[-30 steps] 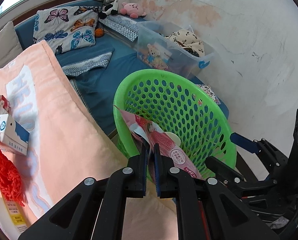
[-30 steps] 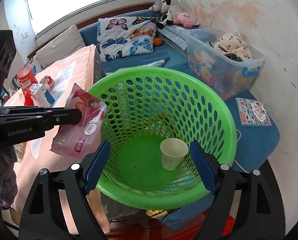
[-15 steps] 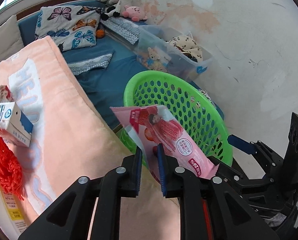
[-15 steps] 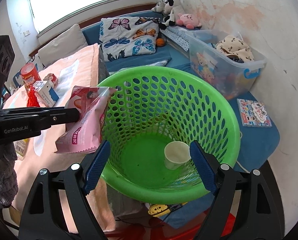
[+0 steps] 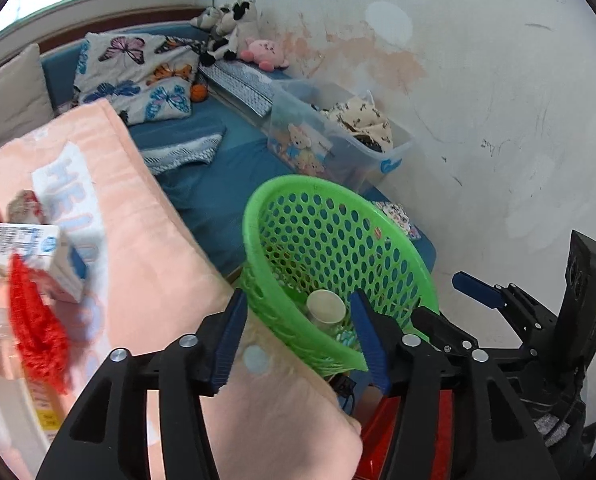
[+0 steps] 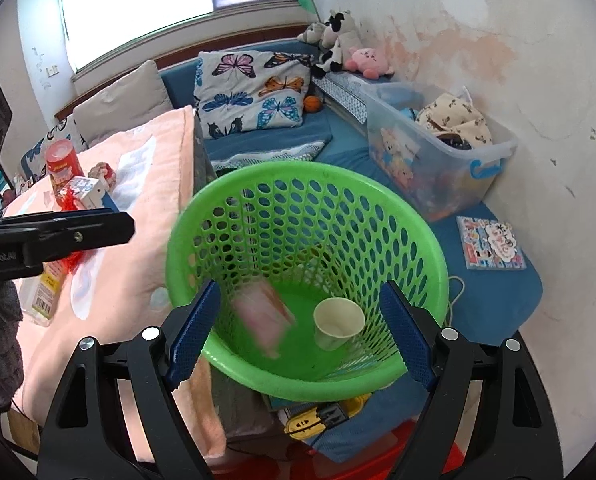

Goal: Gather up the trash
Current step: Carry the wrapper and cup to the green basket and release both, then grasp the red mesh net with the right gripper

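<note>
Pink wrapper (image 6: 264, 316), blurred, lies inside the green basket (image 6: 429, 240), on the floor at about 9 o'clock from the paper cup (image 6: 337, 322), just beside it. Left gripper (image 5: 298, 336): jaws have just been opening, now released, nothing between them; they frame the basket's near rim and the cup. Right gripper (image 6: 298, 332): jaws spread wide either side of the basket's near rim, pads not seen pressing on it. Peach blanket (image 6: 138, 240) at 9 o'clock of the basket carries a milk carton (image 5: 54, 256) and red mesh (image 5: 38, 328). Clear storage bin (image 6: 441, 160) at 1 o'clock, against the wall.
</note>
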Available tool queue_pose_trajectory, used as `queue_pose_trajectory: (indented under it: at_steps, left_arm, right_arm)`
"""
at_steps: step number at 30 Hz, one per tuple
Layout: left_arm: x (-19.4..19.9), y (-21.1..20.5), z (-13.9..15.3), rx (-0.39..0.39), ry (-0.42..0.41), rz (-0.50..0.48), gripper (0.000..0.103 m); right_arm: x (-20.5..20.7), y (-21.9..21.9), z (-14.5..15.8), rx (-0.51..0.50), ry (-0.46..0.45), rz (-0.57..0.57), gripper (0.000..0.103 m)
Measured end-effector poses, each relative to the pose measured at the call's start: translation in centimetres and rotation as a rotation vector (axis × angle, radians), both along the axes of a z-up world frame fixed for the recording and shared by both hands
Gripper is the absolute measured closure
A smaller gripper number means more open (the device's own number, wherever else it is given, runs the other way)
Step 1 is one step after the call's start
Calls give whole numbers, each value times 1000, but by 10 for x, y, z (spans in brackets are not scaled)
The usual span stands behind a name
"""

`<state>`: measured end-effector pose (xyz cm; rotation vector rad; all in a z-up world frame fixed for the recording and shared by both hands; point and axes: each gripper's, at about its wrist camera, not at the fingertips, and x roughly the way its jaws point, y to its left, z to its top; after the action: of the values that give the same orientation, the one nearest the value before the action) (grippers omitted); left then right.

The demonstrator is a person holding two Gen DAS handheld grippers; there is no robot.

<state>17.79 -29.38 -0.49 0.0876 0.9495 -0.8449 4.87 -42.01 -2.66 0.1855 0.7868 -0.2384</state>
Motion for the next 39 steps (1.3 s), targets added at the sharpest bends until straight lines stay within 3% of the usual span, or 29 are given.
queue_pose_trajectory:
  at_steps: [6, 13, 19, 24, 30, 39]
  left_arm:
    - [-13, 47, 15, 22, -72, 77, 48]
    - [-16, 124, 23, 61, -109, 235, 48]
    - [-18, 197, 19, 84, -113, 381, 48]
    - [-19, 255, 1, 91, -69, 490, 48]
    - [-27, 285, -20, 83, -18, 539, 48]
    - [-24, 305, -21, 62, -9, 585, 48]
  right_arm:
    - [0, 26, 10, 5, -32, 73, 21]
    - [13, 65, 14, 19, -48, 171, 21]
    - [28, 103, 12, 30, -45, 258, 21]
    - [44, 133, 5, 41, -27, 326, 21]
    - [72, 162, -1, 80, -26, 393, 21]
    - [128, 197, -15, 128, -12, 466, 24]
